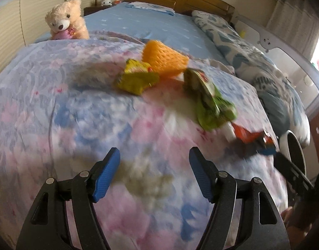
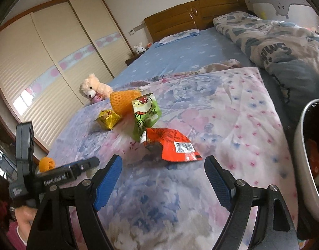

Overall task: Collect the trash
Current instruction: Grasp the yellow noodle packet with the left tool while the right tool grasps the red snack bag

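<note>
Nearest: right gripper [image 2: 162,179], jaws spread wide and holding nothing, poised over the flowered blanket [image 2: 232,112] of the bed. Left gripper [image 1: 154,175], jaws likewise wide and bare, over the same blanket; in the right wrist view it shows side-on at the left edge.

Beside the right gripper, at the bed's right side: a bin [image 2: 305,150] with a white rim and dark inside. Orange and white scraps appear to lie in it, so some trash seems already collected.

Next, on the blanket just ahead of the right jaws: a red wrapper [image 2: 172,143] with a barcode, lying flat.

Behind it, touching or overlapping: a green wrapper [image 2: 146,114], partly upright.

Further: a yellow wrapper [image 2: 108,119], crumpled, and an orange foam net [image 2: 123,100] standing beside it.

Apart, near the left gripper at the bed's edge: a second orange foam piece [image 2: 46,163].

Farthest: a teddy bear [image 2: 92,88], not trash.

Remaining, by this count: five pieces on the bed.
</note>
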Tool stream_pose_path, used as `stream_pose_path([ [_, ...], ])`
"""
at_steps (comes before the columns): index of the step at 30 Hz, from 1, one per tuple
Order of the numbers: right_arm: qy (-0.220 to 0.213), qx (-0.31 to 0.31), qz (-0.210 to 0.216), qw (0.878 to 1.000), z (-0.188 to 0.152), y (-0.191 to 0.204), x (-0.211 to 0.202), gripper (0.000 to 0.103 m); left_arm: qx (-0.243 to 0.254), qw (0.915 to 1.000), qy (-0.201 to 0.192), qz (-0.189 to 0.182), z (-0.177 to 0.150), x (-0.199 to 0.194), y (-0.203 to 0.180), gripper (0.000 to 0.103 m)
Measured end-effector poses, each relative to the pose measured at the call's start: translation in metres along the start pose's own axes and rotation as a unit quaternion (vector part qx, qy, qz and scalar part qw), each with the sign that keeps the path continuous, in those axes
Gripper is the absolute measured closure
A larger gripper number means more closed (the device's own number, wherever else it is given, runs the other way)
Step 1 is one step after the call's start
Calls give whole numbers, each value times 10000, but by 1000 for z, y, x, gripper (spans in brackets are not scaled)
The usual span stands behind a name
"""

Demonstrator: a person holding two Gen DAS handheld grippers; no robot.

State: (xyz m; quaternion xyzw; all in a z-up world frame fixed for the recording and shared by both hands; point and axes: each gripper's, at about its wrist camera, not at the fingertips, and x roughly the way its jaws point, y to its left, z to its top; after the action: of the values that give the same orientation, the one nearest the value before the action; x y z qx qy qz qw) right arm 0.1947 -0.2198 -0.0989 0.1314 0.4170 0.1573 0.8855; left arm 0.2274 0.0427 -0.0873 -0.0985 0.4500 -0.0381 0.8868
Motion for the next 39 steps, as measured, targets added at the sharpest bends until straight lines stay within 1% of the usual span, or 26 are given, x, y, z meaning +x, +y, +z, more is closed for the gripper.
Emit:
stream_pose_path([
  [3,81,-27,-20,10000,2,1,10,20,10,10000,-19,85,16,11,5,28],
  [6,199,-22,-22,9998,4,-1,20,20,126,9997,-57,195,32,23,8,25],
  [9,254,-30,-20,9997,7,-1,27,20,216,9991,-80,347,46,36,9,25],
  [14,348,-52,-59,9994,10,-3,38,22,254,9987,-145,428,66,54,13,25],
  [15,387,-28,-28,9992,10,-4,40,27,272,9984,-165,463,68,57,13,25],
  [16,398,-20,-27,9992,10,-5,41,37,288,9983,-193,479,70,58,14,25],
  [17,400,-21,-67,9992,11,-5,42,42,318,9979,-256,498,71,59,13,25],
  [19,375,4,-104,9992,12,-7,41,56,427,9970,-380,521,73,60,11,39],
  [20,360,15,-112,9993,12,-7,40,60,465,9971,-363,483,75,61,10,57],
  [21,344,13,-133,9993,12,-8,39,69,488,9975,-295,411,74,64,10,59],
  [22,343,21,-125,9993,13,-9,38,77,494,9975,-313,405,74,64,9,59],
  [24,358,71,-73,9993,13,-11,37,85,548,9971,-360,398,72,61,8,59],
  [30,268,106,-49,9996,10,-10,24,94,497,9979,-333,232,56,46,5,59],
  [35,213,102,-29,9997,5,-8,12,95,494,9983,-319,41,33,24,-4,59],
  [39,168,115,-48,9998,0,-11,1,95,585,9976,-332,-149,13,4,-18,59],
])
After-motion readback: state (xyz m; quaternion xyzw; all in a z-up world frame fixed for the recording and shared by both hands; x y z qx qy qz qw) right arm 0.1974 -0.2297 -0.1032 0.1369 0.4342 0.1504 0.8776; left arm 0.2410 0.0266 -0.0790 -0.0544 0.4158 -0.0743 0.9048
